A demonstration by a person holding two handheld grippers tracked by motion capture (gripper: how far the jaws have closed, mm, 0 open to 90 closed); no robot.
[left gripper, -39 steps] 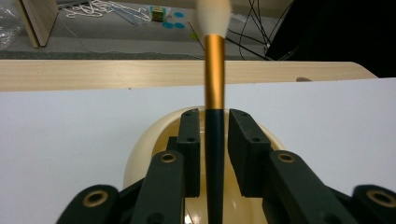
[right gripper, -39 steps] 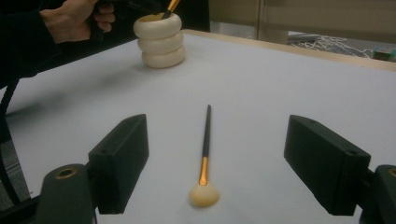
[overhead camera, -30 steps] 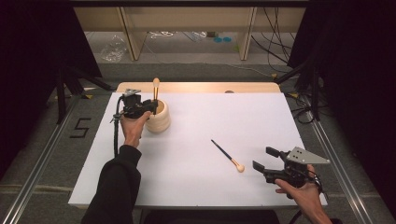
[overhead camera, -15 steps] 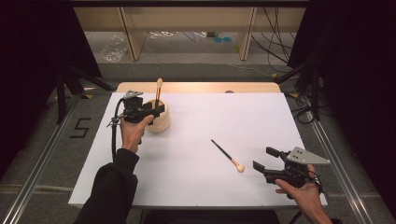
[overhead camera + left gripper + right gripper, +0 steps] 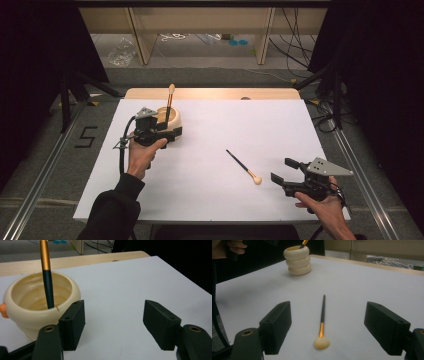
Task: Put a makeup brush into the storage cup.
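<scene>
High view has my left tool [image 5: 172,134] just beside the cream ribbed pot [image 5: 172,118] near the far left of the white bench [image 5: 240,125]. Its jaws have just been opening and stand wide, with nothing between them. From the left gripper view, the pot [image 5: 40,305] sits just past my left-hand jaw, whether touching I cannot tell, and a makeup brush [image 5: 47,275] with a dark handle and gold ferrule leans inside it, its handle end down in the bowl.

My right tool [image 5: 285,172] hovers low near the bench's near right corner, jaws wide and holding nothing. A second makeup brush [image 5: 243,166] lies flat on the bench just ahead of it, bristle head toward me. In the right gripper view this brush [image 5: 322,320] lies centred between and beyond my jaws, apart from both, with the pot [image 5: 297,260] well beyond it.
</scene>
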